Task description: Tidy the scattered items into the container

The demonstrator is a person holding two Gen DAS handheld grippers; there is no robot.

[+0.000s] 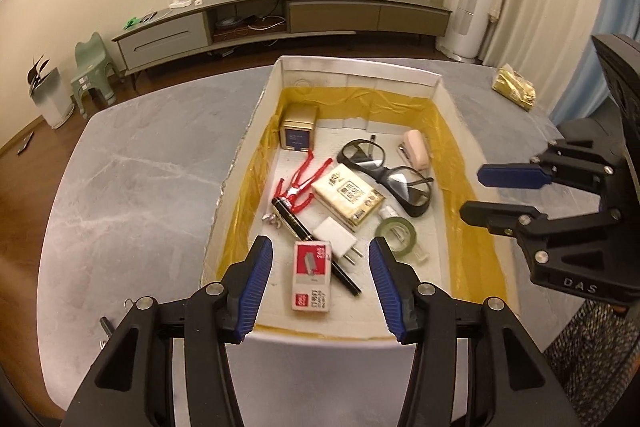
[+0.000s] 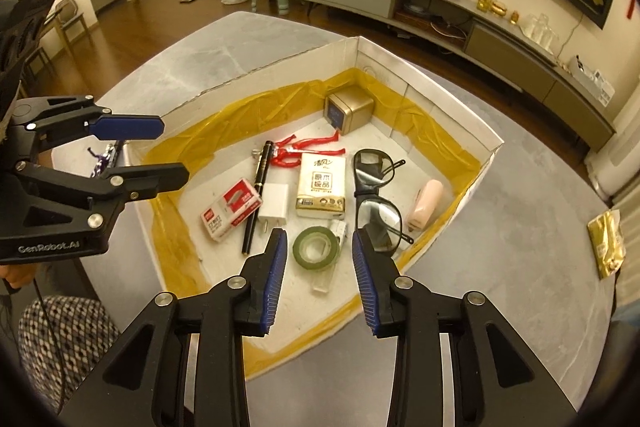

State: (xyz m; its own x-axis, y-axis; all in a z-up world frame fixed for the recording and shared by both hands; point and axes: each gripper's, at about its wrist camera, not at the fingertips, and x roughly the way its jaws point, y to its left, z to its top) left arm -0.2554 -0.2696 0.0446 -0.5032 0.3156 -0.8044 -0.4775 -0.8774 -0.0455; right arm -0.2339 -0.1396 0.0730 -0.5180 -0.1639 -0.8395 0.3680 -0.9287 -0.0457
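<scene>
Both claws hang over the near end of the white box (image 1: 360,67) with their blue pads spread wide and nothing in them. Under the left claw (image 1: 320,287) lies the staple box (image 1: 313,275), touching a white plug (image 1: 338,241) and a black pen (image 1: 298,221). Under the right claw (image 2: 318,283) lies a green tape roll (image 2: 316,247).

Farther in sit a tissue pack (image 1: 350,201), glasses (image 1: 384,175), a red clip thing (image 1: 302,181), a pink stapler (image 1: 416,149) and a gold cube (image 1: 298,127) in the far left corner.

Most things are in the box. A gold packet (image 2: 608,247) is alone on the grey table (image 1: 140,167), far right. Small bits (image 1: 106,327) lie on the table near left of the box.

I think the job is nearly done. The packet looks thin and crinkly, so a claw could slide off it or push it off the table edge. The two claws are close and could bump.
</scene>
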